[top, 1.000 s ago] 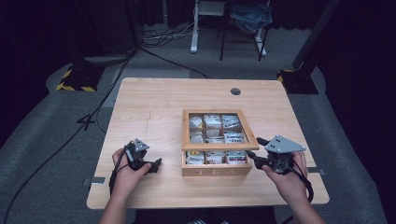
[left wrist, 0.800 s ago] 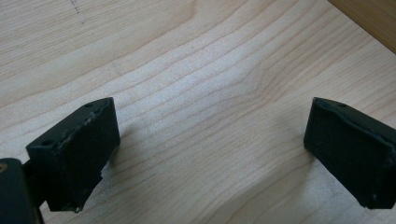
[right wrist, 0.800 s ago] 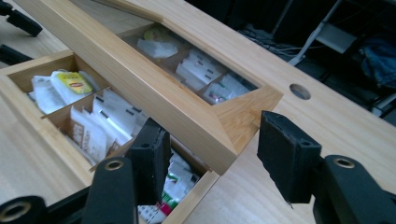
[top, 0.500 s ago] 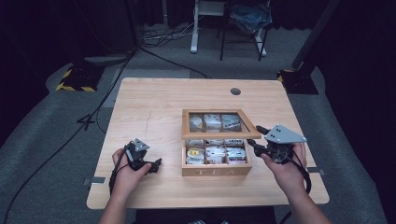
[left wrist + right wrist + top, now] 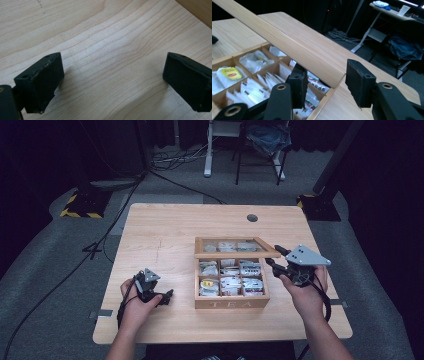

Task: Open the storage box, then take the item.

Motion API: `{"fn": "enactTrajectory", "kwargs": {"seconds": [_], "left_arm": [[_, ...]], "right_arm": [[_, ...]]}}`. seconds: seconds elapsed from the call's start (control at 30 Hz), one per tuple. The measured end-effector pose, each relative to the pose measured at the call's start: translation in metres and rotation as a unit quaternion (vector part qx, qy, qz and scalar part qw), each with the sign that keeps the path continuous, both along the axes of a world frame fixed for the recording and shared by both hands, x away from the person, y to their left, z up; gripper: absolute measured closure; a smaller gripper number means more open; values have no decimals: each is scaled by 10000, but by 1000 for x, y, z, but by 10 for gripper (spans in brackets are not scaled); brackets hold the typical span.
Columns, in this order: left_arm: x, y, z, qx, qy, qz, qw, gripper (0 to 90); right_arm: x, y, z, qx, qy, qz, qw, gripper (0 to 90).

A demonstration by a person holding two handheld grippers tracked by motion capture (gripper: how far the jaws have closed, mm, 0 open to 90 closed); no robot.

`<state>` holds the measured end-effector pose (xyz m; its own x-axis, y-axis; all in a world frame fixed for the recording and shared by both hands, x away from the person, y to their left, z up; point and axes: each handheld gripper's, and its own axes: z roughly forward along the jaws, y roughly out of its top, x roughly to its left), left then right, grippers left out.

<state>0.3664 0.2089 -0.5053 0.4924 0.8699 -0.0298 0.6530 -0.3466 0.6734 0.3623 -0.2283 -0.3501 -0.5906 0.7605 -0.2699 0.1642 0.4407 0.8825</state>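
Note:
A wooden tea box marked TEA stands on the table, right of centre, with tea bags in its compartments. Its glass-paned lid is tilted up, hinged at the far side. My right gripper is open at the lid's front right corner. In the right gripper view one jaw sits under the lid's front rail and the other stands outside it, with my right gripper straddling the corner above the tea bags. My left gripper rests open on the table left of the box, and my left gripper holds nothing.
A round cable hole lies in the table's far right part. Bare wood stretches left of and behind the box. A corner of the box lies close ahead of the left jaws. A chair and floor cables stand beyond the table.
The lid has swung up from flat to tilted open as my right gripper rose and moved back with it. The left gripper has stayed still.

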Motion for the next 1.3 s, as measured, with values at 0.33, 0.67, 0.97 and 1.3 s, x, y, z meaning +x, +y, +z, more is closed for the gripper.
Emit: {"fn": "enactTrajectory", "kwargs": {"seconds": [0.33,0.67,0.97,1.3], "left_arm": [[0,0,0,12,-12,-4,10000,40],[-3,1,1,17,-46,-36,10000,69],[-6,3,2,-75,-66,-106,9999,166],[-10,-1,15,-130,-126,-267,9995,223]], "right_arm": [[7,5,-5,-26,-416,-139,9990,554],[18,3,-5,222,-473,-189,9985,569],[26,4,0,383,-425,-263,9980,569],[27,1,-2,548,-368,-227,9976,568]]}}
